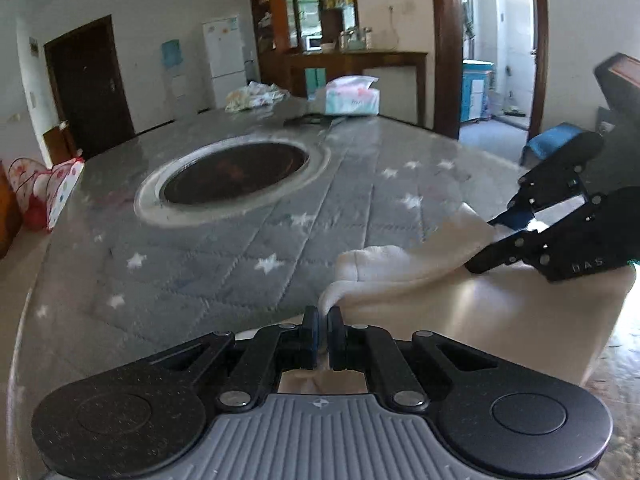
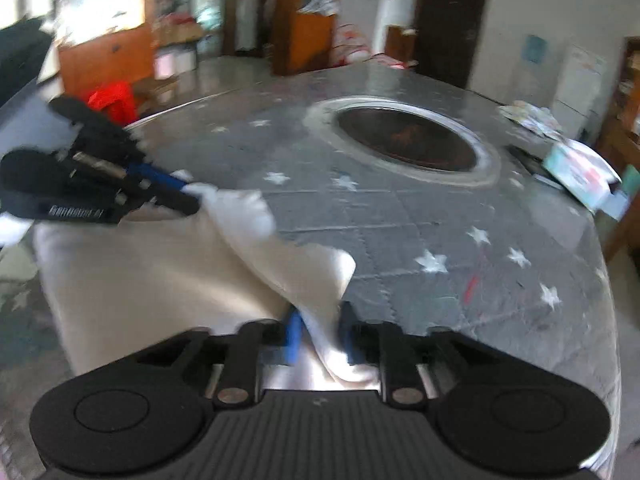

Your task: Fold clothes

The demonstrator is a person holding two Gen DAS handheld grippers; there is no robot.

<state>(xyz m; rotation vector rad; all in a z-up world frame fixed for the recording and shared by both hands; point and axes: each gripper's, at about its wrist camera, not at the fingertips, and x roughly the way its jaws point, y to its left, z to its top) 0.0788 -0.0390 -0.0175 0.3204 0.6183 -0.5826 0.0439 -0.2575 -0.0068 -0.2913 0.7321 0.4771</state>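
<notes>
My left gripper (image 1: 323, 322) pinches the cream cloth (image 1: 460, 304). My right gripper (image 2: 320, 334) holds its blurry edge; the cloth's near part is hidden.

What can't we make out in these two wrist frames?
- Type of the cream cloth garment: the left wrist view cuts it off behind the left gripper; no collar or sleeves show.
- Right gripper grip in the right wrist view: motion blur; cloth hides the blue finger pads.
- Print on the pastel tissue box: too small.
- Dark round inset in the grey star-patterned table cover: glare.
</notes>
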